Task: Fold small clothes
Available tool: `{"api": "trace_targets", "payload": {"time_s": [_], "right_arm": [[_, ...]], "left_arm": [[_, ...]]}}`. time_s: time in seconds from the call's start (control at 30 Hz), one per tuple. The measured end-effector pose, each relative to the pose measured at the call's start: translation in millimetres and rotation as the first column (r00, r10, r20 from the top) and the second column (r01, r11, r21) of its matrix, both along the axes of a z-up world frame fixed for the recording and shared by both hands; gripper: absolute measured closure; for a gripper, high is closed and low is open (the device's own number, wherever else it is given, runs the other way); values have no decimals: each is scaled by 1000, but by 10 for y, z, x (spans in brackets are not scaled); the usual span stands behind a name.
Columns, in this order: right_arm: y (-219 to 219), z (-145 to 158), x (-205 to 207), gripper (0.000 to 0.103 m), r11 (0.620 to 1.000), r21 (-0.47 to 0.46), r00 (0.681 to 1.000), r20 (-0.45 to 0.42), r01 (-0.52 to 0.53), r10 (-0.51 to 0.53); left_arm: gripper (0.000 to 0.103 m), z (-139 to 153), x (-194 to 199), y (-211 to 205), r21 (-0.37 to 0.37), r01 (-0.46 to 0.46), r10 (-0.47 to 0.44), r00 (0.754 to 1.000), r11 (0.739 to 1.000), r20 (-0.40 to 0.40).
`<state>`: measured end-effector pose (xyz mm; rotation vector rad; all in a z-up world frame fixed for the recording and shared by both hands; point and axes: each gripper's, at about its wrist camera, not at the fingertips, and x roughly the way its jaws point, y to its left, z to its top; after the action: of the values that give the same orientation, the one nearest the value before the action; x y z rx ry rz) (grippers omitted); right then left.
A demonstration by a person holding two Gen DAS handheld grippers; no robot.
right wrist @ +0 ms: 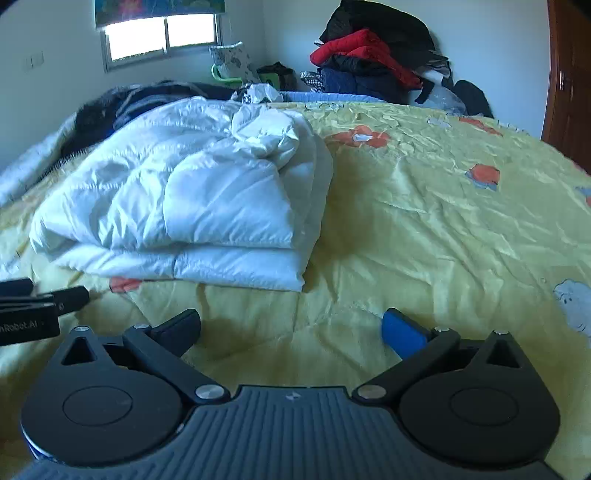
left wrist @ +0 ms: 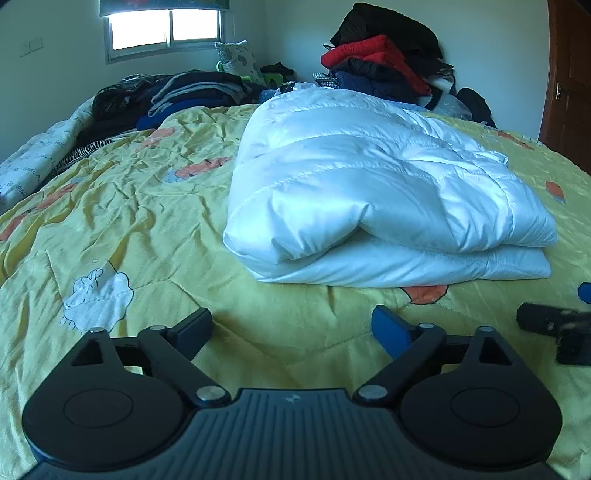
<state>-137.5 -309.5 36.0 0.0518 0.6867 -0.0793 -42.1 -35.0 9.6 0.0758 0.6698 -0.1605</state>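
A folded white puffer jacket [left wrist: 369,192] lay on the yellow bedspread [left wrist: 147,221], heaps of dark and red clothes [left wrist: 384,66] behind it. The left gripper [left wrist: 291,328] and right gripper [right wrist: 291,328] stood spread wide and empty, short of the jacket.

Daylight enters through the blown-out white window [left wrist: 164,29] at the upper left of both views, leaving the room rather dim with a cool bluish cast. The glossy white quilted jacket [left wrist: 369,192] catches soft sheen and throws a shadow onto the yellow printed bedspread [right wrist: 424,229]. Fisheye curvature bends the edges, with dark corner vignetting; the foreground stays sharp.
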Motion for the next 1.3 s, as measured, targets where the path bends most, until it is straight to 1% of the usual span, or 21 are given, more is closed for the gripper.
{"api": "trace_targets", "payload": {"time_s": [0.07,0.33,1.3], "right_arm": [[36,2,15,0,1000,-27,1000,-7,-1,1],[24,-14,-6,0,1000,-27,1000,0,1,-1],[20,-14,-19,1,1000,-31,1000,1,1,-1]], "left_arm": [[5,-8,15,10,-3,-2,2,1000,1000,-5],[1,-7,32,1,-2,-3,3,1000,1000,-11],[0,-10,31,4,-2,-3,3,1000,1000,-12]]}}
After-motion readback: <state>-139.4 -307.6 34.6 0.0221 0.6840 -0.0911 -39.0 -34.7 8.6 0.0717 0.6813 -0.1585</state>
